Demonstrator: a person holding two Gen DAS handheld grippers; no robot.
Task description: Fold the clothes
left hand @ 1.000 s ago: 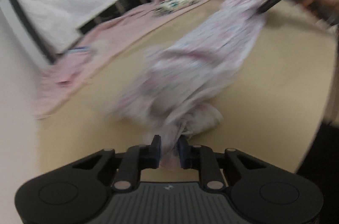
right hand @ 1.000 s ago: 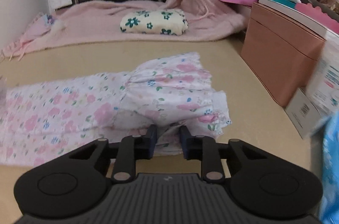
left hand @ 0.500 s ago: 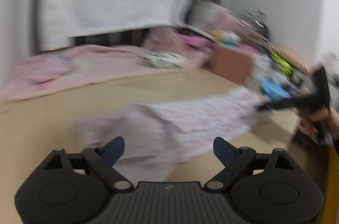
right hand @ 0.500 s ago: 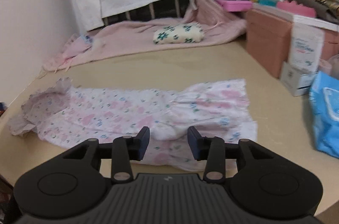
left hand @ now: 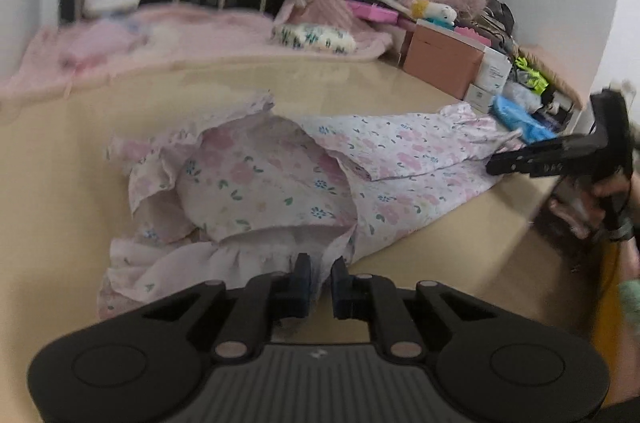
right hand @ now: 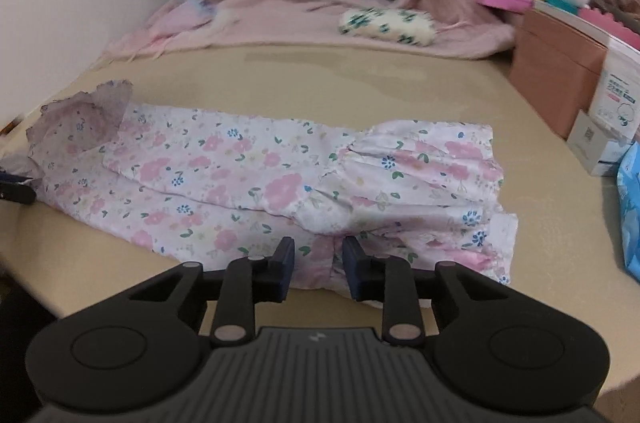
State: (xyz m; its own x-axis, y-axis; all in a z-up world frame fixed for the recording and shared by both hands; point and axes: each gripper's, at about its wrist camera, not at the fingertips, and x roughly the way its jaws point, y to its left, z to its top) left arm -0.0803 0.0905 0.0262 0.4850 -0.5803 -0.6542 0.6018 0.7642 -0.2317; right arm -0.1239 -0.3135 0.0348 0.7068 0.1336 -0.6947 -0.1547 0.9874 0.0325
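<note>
On the tan table (left hand: 400, 91), seen from the left wrist, the floral garment (left hand: 272, 183) lies stretched from near left to far right, its near end bunched and ruffled with a flap turned back. The left gripper (left hand: 319, 279) sits at that near hem with its fingers drawn close together and a fold of thin cloth between them, so it appears to be pinching the garment's edge. At the far right the right gripper (left hand: 496, 165) reaches the opposite end. From the right wrist, the garment (right hand: 256, 179) runs flatter across the table (right hand: 360, 83), ruffled collar far left, gathered part near right. The right gripper (right hand: 318, 259) straddles the near edge with a clear gap between its fingers, cloth lying in the gap but not yet clamped. The step looks like taking hold of both ends for a fold; next, the right fingers likely need to close on the hem before either end lifts.
</note>
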